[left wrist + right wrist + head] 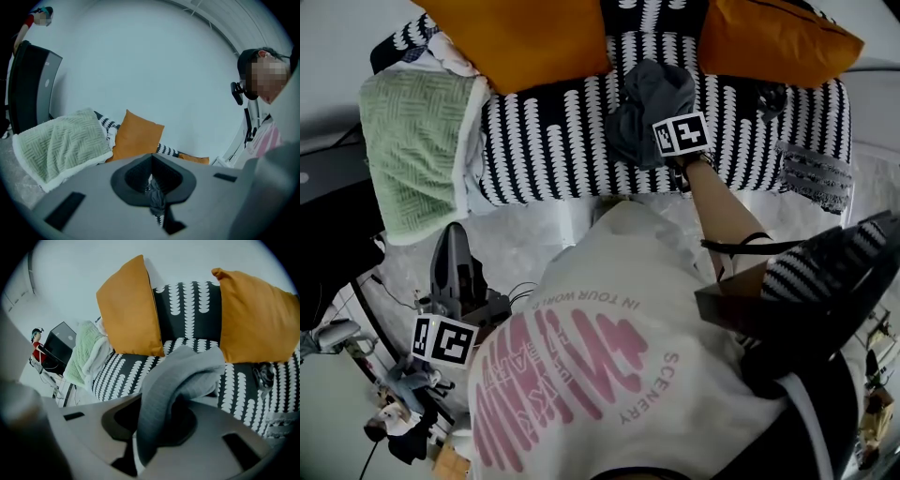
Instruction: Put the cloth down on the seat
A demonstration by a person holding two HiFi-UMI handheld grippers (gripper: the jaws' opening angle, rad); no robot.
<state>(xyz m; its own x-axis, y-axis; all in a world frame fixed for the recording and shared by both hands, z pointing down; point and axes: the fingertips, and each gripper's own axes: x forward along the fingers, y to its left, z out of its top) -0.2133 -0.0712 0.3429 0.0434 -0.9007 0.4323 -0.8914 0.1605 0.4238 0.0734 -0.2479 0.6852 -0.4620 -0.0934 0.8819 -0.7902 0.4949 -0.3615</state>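
Observation:
A grey cloth (642,103) hangs bunched above the black-and-white patterned sofa seat (544,141), near its middle and just in front of the backrest. My right gripper (667,120) is shut on the cloth and points steeply down. In the right gripper view the cloth (183,376) drapes out of the right gripper (150,427) and over the seat (126,369). My left gripper (450,242) hangs low at the left, away from the sofa, shut with nothing in it. In its own view the left gripper (157,192) points toward the sofa.
Two orange cushions (516,37) (778,42) lean on the backrest. A green blanket (417,141) covers the sofa's left end. A dark tangled item (769,98) and a grey patterned fabric (814,173) lie at the right end. A black device (30,84) stands left of the sofa.

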